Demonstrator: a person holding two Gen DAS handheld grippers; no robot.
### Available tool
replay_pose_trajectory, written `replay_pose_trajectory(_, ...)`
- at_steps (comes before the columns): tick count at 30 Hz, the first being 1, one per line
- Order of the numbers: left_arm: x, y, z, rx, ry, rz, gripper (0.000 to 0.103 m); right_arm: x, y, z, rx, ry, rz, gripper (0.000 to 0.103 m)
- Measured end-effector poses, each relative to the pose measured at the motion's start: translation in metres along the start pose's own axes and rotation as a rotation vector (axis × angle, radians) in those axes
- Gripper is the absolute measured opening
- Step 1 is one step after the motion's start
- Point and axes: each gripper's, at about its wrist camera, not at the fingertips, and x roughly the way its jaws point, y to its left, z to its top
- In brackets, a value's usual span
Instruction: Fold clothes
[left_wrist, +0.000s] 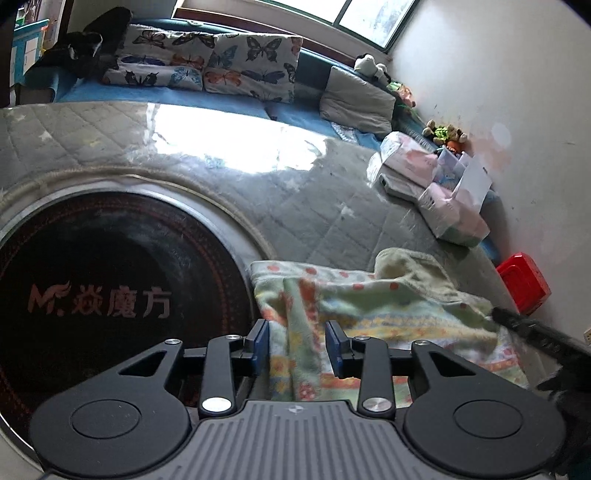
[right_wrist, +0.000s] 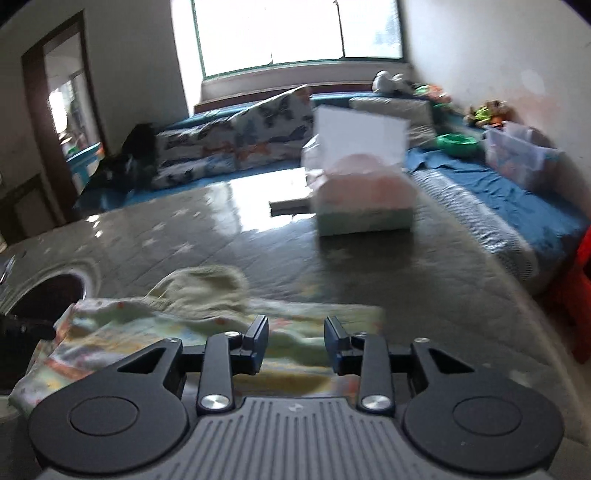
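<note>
Left gripper (left_wrist: 297, 345) hangs with jaws wide, gripping nothing, over the cloth's (left_wrist: 369, 314) left edge; the dark disc (left_wrist: 110, 288) lies at nine o'clock. Right gripper (right_wrist: 295, 341), jaws likewise wide and empty, hovers above the cloth, box (right_wrist: 364, 206) at twelve o'clock.

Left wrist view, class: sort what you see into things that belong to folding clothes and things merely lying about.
Belongs:
patterned cloth
left gripper
right gripper

Lying about:
butterfly cushions
tissue box
red stool
soft toys
</note>
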Motion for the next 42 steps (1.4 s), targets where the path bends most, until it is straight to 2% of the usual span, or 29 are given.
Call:
replay_pose_trajectory(4, -0.003, -0.005, 0.002, 0.011, -0.009, -0.020, 0.036, 0.022, 0.015, -0.002, -0.025, 0.040, 0.013, 0.035)
replay_pose_trajectory(7, -0.003, -0.010, 0.003, 0.019, -0.008, -0.028, 0.036, 0.030, 0.022, -0.001, -0.049, 0.036, -0.008, 0.043)
replay_pose_trajectory(10, -0.006, -0.014, 0.004, 0.028, -0.019, -0.037, 0.036, 0.026, 0.025, 0.002, -0.054, 0.024, -0.012, 0.044)
replay_pose_trajectory(13, -0.010, -0.015, 0.005, 0.034, -0.038, -0.031, 0.036, 0.013, 0.031, 0.003, -0.075, -0.009, 0.004, 0.056)
replay_pose_trajectory(16, -0.013, -0.015, 0.005, 0.038, -0.052, -0.021, 0.036, 0.000, 0.039, 0.000, -0.095, -0.027, 0.043, 0.059)
replay_pose_trajectory(17, -0.013, -0.015, 0.004, 0.039, -0.051, -0.024, 0.036, -0.002, 0.043, -0.002, -0.109, -0.024, 0.056, 0.063)
replay_pose_trajectory(25, -0.012, -0.040, -0.023, 0.119, 0.007, -0.110, 0.036, -0.005, 0.066, -0.024, -0.174, 0.026, 0.096, 0.074)
replay_pose_trajectory(27, -0.009, -0.044, -0.032, 0.134, 0.026, -0.122, 0.036, -0.011, 0.069, -0.030, -0.194, 0.026, 0.090, 0.080)
replay_pose_trajectory(33, -0.011, -0.048, -0.052, 0.172, 0.033, -0.121, 0.036, -0.032, 0.073, -0.053, -0.220, 0.017, 0.076, 0.084)
replay_pose_trajectory(42, -0.021, -0.046, -0.067, 0.208, -0.001, -0.108, 0.041, -0.058, 0.060, -0.073, -0.169, -0.030, 0.040, 0.085)
